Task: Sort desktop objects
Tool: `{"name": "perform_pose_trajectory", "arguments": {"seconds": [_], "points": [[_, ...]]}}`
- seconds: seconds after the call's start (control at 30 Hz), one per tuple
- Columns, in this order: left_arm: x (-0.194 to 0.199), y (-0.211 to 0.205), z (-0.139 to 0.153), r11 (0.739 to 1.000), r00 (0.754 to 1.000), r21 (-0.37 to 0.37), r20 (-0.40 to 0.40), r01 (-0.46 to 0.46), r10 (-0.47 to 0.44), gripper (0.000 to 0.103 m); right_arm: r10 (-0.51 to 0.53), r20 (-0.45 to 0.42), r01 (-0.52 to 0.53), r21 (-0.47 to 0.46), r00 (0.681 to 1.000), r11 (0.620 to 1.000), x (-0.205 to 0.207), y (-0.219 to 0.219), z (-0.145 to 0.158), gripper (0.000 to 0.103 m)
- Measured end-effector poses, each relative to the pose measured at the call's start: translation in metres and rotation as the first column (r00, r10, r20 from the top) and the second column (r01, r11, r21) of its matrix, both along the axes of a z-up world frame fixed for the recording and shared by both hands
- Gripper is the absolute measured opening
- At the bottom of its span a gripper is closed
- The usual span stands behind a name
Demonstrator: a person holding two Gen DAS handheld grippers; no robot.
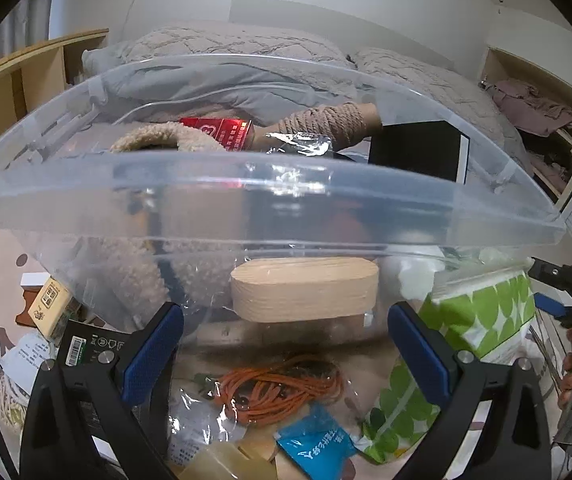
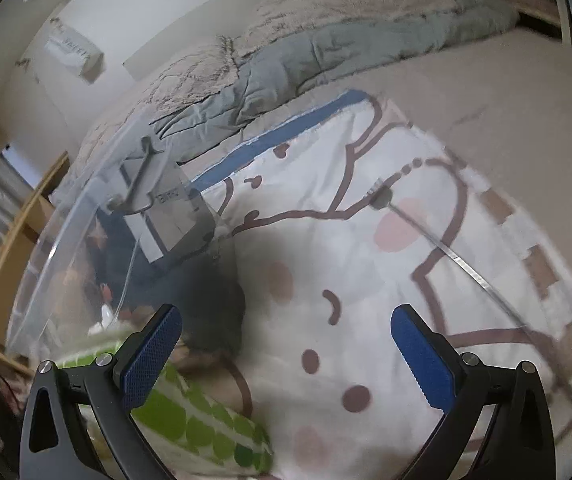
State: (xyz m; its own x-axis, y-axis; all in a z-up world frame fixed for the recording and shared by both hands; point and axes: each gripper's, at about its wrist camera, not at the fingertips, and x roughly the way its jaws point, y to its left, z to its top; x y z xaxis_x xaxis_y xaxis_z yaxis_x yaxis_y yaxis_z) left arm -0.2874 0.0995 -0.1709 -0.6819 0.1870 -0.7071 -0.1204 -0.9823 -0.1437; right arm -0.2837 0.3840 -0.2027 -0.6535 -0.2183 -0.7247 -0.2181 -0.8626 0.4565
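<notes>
A clear plastic storage box (image 1: 270, 196) fills the left wrist view. It holds a red packet (image 1: 222, 132), a ball of tan rope (image 1: 333, 122), a black box (image 1: 417, 148), a fluffy beige item (image 1: 158, 140) and an oval wooden box (image 1: 305, 292). My left gripper (image 1: 286, 344) is open and empty in front of the box wall. Below it lie an orange cord coil (image 1: 282, 388), a blue sachet (image 1: 317, 440) and a green-dotted tissue pack (image 1: 481, 312). My right gripper (image 2: 286, 352) is open and empty over a cartoon blanket (image 2: 365, 248), beside the box's corner (image 2: 86, 220) and the tissue pack (image 2: 190, 416).
A small tan carton (image 1: 50, 308), a black barcode package (image 1: 86, 348) and paper slips lie at lower left. A bed with a grey quilt (image 2: 286, 64) and pillows is behind. Wooden shelves (image 1: 18, 76) stand at left. A thin metal rod (image 2: 445, 248) lies on the blanket.
</notes>
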Motion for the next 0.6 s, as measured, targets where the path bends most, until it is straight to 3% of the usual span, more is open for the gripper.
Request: {"name": "perform_pose_trajectory", "arguments": {"seconds": [0.23, 0.47, 0.6], "points": [[0.002, 0.007, -0.004, 0.997, 0.998, 0.027, 0.003, 0.067, -0.067, 0.103, 0.063, -0.032, -0.068, -0.197, 0.997, 0.978, -0.008, -0.001, -0.016, 0.103], [0.016, 0.009, 0.002, 0.983, 0.988, 0.100, 0.010, 0.152, -0.154, 0.103, 0.119, -0.109, -0.143, -0.242, 0.987, 0.960, 0.007, 0.005, -0.008, 0.103], [0.037, 0.012, 0.007, 0.967, 0.971, 0.090, -0.003, 0.238, -0.238, 0.103, 0.175, -0.124, -0.201, -0.249, 0.977, 0.947, 0.028, 0.009, -0.007, 0.103]]}}
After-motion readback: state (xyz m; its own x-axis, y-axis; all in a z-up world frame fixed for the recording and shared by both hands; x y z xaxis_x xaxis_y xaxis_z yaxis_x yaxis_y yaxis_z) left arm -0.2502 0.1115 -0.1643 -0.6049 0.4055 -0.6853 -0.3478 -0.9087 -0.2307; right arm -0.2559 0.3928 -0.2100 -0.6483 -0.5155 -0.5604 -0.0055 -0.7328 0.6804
